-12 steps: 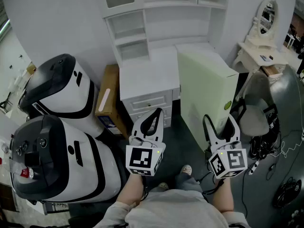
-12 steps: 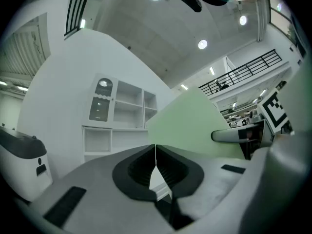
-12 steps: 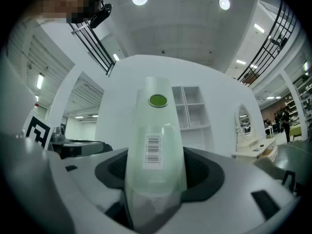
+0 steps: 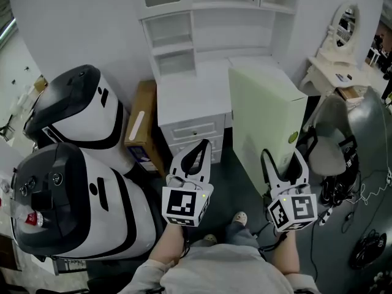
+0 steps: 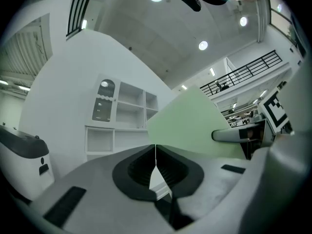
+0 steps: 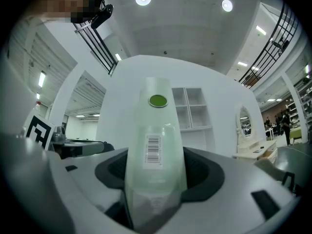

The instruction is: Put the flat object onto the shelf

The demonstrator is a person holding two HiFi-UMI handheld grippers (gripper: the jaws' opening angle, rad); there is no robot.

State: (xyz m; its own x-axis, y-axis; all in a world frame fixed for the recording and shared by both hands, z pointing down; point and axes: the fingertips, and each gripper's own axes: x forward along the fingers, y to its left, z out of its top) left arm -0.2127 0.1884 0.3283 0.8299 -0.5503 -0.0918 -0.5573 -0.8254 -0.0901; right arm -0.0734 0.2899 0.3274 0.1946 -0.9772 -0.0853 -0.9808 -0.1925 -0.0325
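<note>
Machines with white shells and black tops, two of them [image 4: 73, 112] [image 4: 79, 210], fill the left of the head view, with a cardboard box [image 4: 142, 124] standing between them and a white desk [image 4: 190, 97]. The desk has drawers in front and carries a white shelf [image 4: 174, 41] of open compartments at its back. The left gripper [image 4: 203, 144] hangs in front of the drawers, its jaws together with nothing between them. Just right of the desk, a pale green flat panel [image 4: 263, 109] stands upright on its edge, off the shelf. The right gripper [image 4: 283, 158] has its jaws clamped on the panel's near edge, which bears a barcode label [image 6: 153, 150] and a round green sticker [image 6: 157, 100]. Farther right stand a grey chair [image 4: 334, 146] and a vanity table [image 4: 334, 66] with an oval mirror [image 4: 346, 18].
</note>
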